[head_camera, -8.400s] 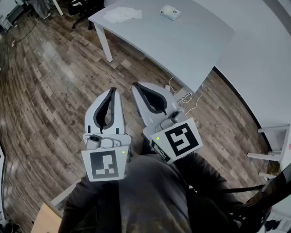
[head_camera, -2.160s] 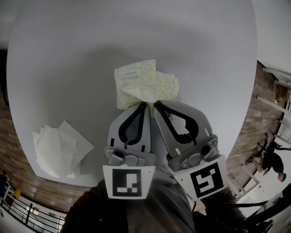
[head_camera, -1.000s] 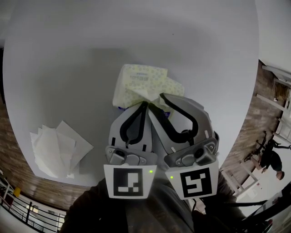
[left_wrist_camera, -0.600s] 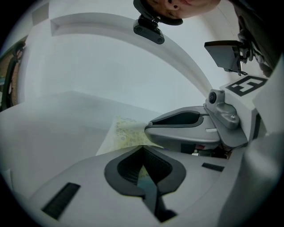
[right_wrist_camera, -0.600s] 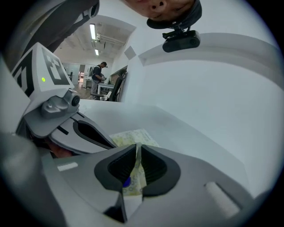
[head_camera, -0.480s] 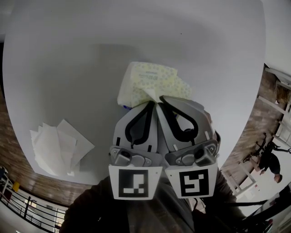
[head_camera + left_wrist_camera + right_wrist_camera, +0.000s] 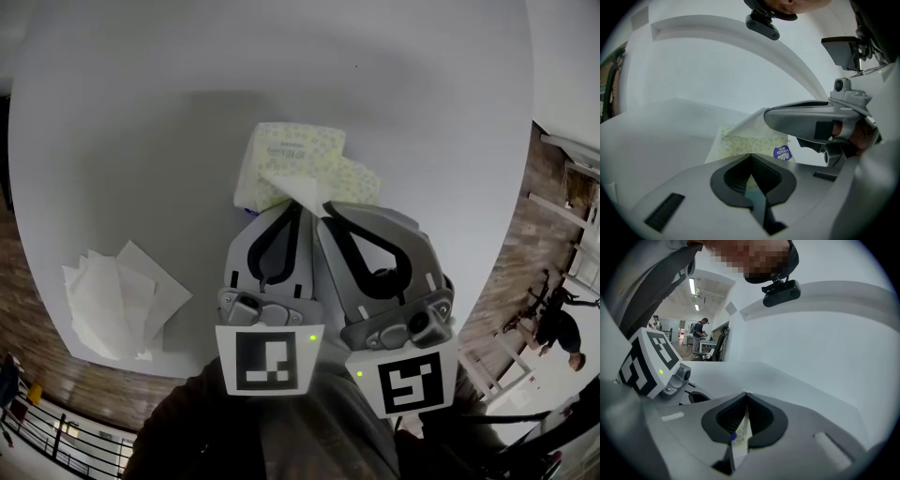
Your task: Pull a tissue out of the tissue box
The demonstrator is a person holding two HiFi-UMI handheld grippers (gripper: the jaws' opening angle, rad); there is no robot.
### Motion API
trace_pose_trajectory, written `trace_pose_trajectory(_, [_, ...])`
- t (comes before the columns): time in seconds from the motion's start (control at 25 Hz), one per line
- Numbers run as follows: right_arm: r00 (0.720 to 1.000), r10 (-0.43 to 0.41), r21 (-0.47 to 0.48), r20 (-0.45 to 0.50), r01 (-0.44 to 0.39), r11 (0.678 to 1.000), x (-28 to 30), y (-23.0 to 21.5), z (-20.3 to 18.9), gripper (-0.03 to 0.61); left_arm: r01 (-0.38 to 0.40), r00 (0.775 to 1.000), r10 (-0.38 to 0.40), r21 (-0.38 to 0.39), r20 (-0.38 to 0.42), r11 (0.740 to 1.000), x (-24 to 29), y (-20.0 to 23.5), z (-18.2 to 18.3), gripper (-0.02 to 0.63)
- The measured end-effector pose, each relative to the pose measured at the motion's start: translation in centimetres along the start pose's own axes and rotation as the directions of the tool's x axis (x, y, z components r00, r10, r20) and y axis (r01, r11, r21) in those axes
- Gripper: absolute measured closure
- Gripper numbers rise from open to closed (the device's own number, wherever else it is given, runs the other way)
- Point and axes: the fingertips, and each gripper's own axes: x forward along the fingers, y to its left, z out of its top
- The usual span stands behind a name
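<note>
Yellow-patterned tissue box (image 7: 281, 157) on white table (image 7: 141, 112), white tissue (image 7: 302, 190) stretched from its opening

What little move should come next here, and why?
Probably draw the right gripper up and away: its jaws are shut on the tissue peaking from the tissue pack, while the left gripper grips the pack's near edge.

A small round blue label (image 7: 782, 152) on the soft pale-yellow tissue pack with a ring pattern (image 7: 740, 140) reads "Vinda" in white letters, upside down in the left gripper view. A smaller line beside it is too small to read. In the head view, faint print on the pack's top is illegible. The black-and-white square markers (image 7: 269, 360) on the cubes of the left gripper (image 7: 298, 208) and right gripper (image 7: 324, 211) show block patterns only, no letters or digits.
</note>
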Motion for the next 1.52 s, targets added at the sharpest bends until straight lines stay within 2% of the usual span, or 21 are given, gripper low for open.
trace_pose_trajectory(0.2, [0.998, -0.006, 0.005, 0.055, 0.006, 1.000, -1.6, 0.5, 2.7, 0.574, -0.013, 1.000, 0.013, -0.007, 0.014, 1.000, -0.1, -0.1, 0.4, 0.612])
trace_pose_trajectory(0.36, [0.996, -0.011, -0.015, 0.087, 0.012, 1.000, -2.8, 1.0, 4.9, 0.575, -0.009, 0.998, 0.010, -0.015, 0.054, 1.000, -0.6, -0.3, 1.4, 0.612])
trace_pose_trajectory(0.6, [0.988, -0.038, -0.045, 0.153, 0.046, 0.998, -5.9, 2.4, 8.9, 0.575, 0.026, 0.992, -0.020, -0.044, 0.123, 0.999, -4.3, -2.2, 4.1, 0.612])
trace_pose_trajectory(0.76, [0.975, -0.034, -0.063, 0.221, 0.049, 0.997, -9.1, 4.7, 12.5, 0.575, 0.029, 0.989, -0.013, -0.108, 0.149, 0.994, -9.2, -3.6, 5.7, 0.612])
trace_pose_trajectory(0.84, [0.968, -0.019, -0.063, 0.249, 0.036, 0.997, -11.2, 6.9, 14.0, 0.575, 0.019, 0.988, -0.001, -0.116, 0.153, 0.993, -13.1, -4.7, 5.9, 0.612])
trace_pose_trajectory(0.96, [0.958, 0.002, -0.053, 0.287, 0.014, 0.998, -13.9, 10.7, 16.1, 0.575, -0.045, 0.981, 0.062, -0.097, 0.184, 0.994, -19.6, -5.3, 5.6, 0.612])
trace_pose_trajectory(1.12, [0.948, 0.020, -0.043, 0.318, -0.006, 0.999, -14.5, 12.3, 18.3, 0.575, -0.104, 0.969, 0.130, -0.128, 0.212, 0.986, -25.5, -5.1, 6.2, 0.612])
trace_pose_trajectory(1.28, [0.974, 0.000, -0.007, 0.225, 0.002, 1.000, -11.9, 17.4, 18.9, 0.575, -0.157, 0.947, 0.186, -0.129, 0.262, 0.979, -33.5, -1.4, 5.1, 0.612])
trace_pose_trajectory(1.4, [0.978, -0.026, -0.058, 0.209, 0.039, 0.998, -8.3, 21.4, 20.3, 0.575, -0.190, 0.932, 0.219, -0.124, 0.288, 0.974, -38.4, 3.3, 4.1, 0.612])
trace_pose_trajectory(1.52, [0.986, -0.044, -0.092, 0.164, 0.059, 0.994, -4.3, 25.2, 19.9, 0.575, -0.214, 0.928, 0.234, -0.101, 0.291, 0.972, -41.7, 7.8, 3.4, 0.612])
